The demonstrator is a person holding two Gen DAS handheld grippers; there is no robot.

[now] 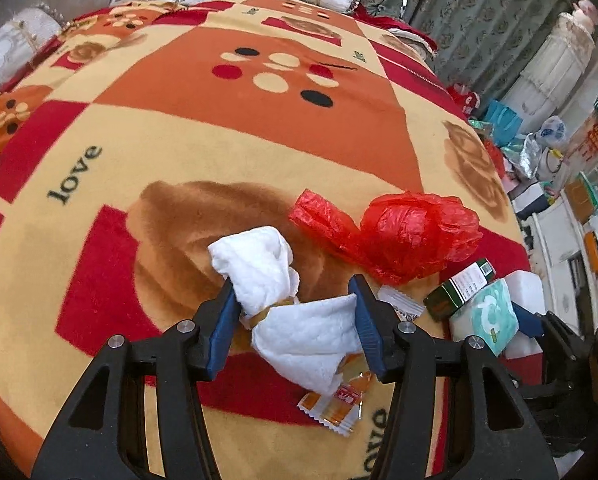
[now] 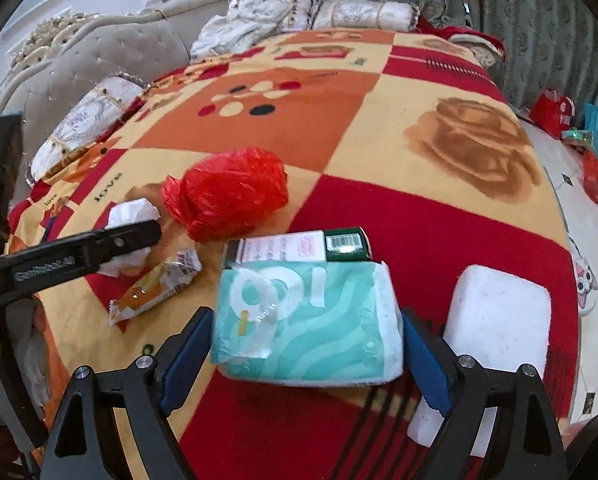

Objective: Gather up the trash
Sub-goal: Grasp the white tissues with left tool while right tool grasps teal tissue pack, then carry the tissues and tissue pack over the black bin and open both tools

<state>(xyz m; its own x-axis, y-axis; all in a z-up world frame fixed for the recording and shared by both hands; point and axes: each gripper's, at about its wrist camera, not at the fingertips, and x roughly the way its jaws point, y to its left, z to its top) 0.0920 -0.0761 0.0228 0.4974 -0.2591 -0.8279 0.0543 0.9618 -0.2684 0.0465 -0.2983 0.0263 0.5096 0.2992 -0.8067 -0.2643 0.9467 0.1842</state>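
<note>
2 grippers over a bed covered by a checked red, orange and cream blanket (image 1: 147, 128); tufted grey headboard (image 2: 111, 64) and patterned curtains (image 2: 519, 20) behind. Left gripper (image 1: 293, 300) part open, pads flanking crumpled white tissue (image 1: 299, 320), grip uncertain. Right gripper (image 2: 305, 344) wide open around teal tissue pack (image 2: 307, 320), pads not pressing. Red plastic bag (image 2: 227, 194) lies beside both.

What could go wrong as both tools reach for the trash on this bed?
1. The left tool straddles loose white tissue draped over an orange wrapper; closing may catch only a flap.
2. The right tool frames a soft tissue pack that abuts a green box; gripping could shove the box.
</note>
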